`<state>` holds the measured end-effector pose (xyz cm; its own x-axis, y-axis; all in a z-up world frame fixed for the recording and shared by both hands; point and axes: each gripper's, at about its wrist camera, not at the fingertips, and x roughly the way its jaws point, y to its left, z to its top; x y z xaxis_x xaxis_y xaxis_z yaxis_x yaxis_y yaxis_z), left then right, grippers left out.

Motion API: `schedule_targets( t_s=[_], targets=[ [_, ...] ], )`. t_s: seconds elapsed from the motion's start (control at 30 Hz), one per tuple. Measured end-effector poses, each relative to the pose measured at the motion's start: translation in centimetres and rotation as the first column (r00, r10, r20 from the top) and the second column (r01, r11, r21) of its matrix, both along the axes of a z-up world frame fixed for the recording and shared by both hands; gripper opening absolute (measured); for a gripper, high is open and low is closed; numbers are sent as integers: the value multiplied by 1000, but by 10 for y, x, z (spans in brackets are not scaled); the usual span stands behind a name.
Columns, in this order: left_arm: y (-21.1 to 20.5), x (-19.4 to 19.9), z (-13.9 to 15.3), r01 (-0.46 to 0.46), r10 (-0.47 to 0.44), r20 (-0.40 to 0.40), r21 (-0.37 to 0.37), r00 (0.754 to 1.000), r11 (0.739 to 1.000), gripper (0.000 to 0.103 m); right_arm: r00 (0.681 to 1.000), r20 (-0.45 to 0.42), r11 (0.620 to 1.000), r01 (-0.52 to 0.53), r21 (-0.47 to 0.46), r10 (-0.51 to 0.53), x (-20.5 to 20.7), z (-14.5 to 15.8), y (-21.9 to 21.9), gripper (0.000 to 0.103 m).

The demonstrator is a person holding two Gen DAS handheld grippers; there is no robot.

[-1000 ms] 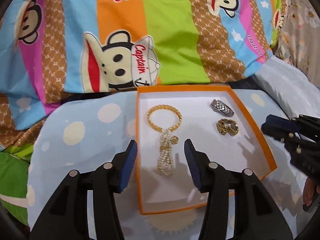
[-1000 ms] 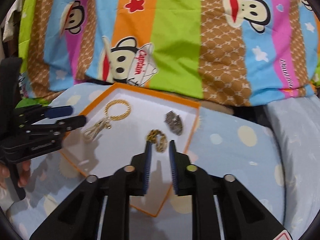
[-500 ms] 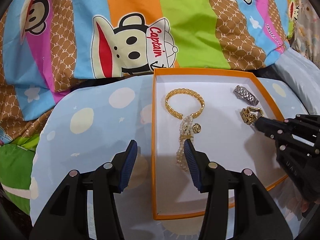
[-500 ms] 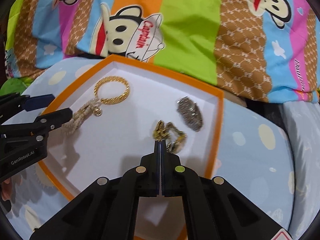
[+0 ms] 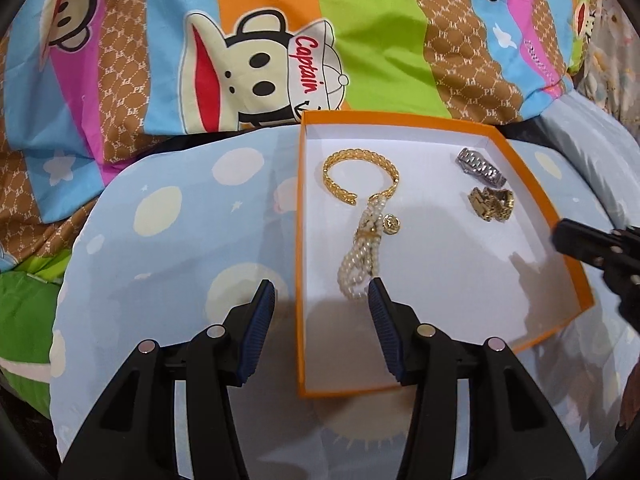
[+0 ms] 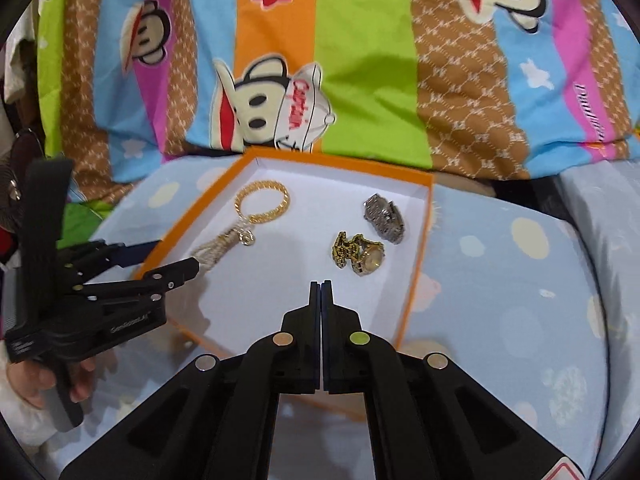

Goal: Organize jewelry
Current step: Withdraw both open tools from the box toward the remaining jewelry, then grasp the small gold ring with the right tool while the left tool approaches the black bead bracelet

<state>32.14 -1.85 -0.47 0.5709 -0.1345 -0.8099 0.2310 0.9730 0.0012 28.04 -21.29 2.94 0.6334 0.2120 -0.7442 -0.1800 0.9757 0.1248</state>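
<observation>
Box point(image 5: 536, 184): shallow, orange rim, white floor, lying open on a spotted blue pillow point(image 5: 180, 240), which rests on a bed against a striped monkey-print quilt point(image 5: 360, 40). All jewelry sits inside it, so sorting looks largely done or paused.

Bangle point(image 5: 360, 176): gold, woven links, far-left part of the box, lying flat.

Pearls point(image 5: 362, 256): a looped strand with a small gold charm, running from the bangle's near edge toward the left gripper; the two appear to touch, perhaps linked, though the view does not settle it.

Silver watch point(image 6: 384, 218): far-right corner, on its side, band folded.

Gold watch point(image 6: 358, 254): just beside the silver one and nearer the camera, band curled, dial up. Like is laid with like: bracelets left, watches right.

Left gripper point(image 5: 322, 294): fingers spread wide, holding nothing, straddling the box's left wall, one inside near the pearl loop's end and one outside over the pillow, likely placed to steady the box or take the pearls.

Right gripper point(image 6: 321, 284): fingers pressed together, nothing between them, hovering over the box floor just short of the gold watch.
</observation>
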Motion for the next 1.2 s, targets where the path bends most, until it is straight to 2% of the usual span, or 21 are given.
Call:
schedule_targets(
  t_s=[0.13, 0.33, 0.47, 0.53, 0.63, 0.8, 0.87, 0.93, 1.03, 1.2],
  targets=[
    [18, -27, 26, -8, 11, 33, -79, 999, 997, 47, 998, 49, 999, 29, 36, -31, -45, 26, -13, 0],
    [42, -90, 65, -6, 20, 111, -124, 994, 992, 51, 992, 103, 996, 66, 55, -71, -125, 42, -26, 1],
    [50, -136, 68, 7, 9, 137, -113, 991, 994, 56, 991, 90, 993, 92, 76, -98, -174, 28, -27, 2],
    [51, -155, 60, 13, 1, 135, -103, 991, 995, 63, 991, 72, 991, 111, 79, -116, -194, 16, -25, 3],
    [52, -181, 44, 10, 1, 118, -98, 993, 995, 66, 991, 41, 987, 126, 96, -131, -215, -3, -19, 4],
    [50, -203, 14, 11, -6, 34, -148, 999, 989, 67, 993, 18, 985, 116, 125, -119, -227, -22, -3, 8],
    [45, -206, 11, 8, -3, 37, -141, 999, 990, 70, 992, 20, 987, 118, 108, -121, -227, -27, 6, 24],
    [38, -212, 12, 16, -9, 63, -121, 998, 993, 77, 992, 31, 990, 117, 82, -120, -227, -29, 16, 31],
    [32, -219, 11, 24, -13, 104, -101, 995, 995, 80, 996, 18, 992, 88, 86, -89, -224, -35, 26, 33],
    [25, -221, 3, 43, -35, 89, -90, 995, 995, 80, 994, 3, 993, 109, 40, -109, -215, -41, 35, 39]
  ],
)
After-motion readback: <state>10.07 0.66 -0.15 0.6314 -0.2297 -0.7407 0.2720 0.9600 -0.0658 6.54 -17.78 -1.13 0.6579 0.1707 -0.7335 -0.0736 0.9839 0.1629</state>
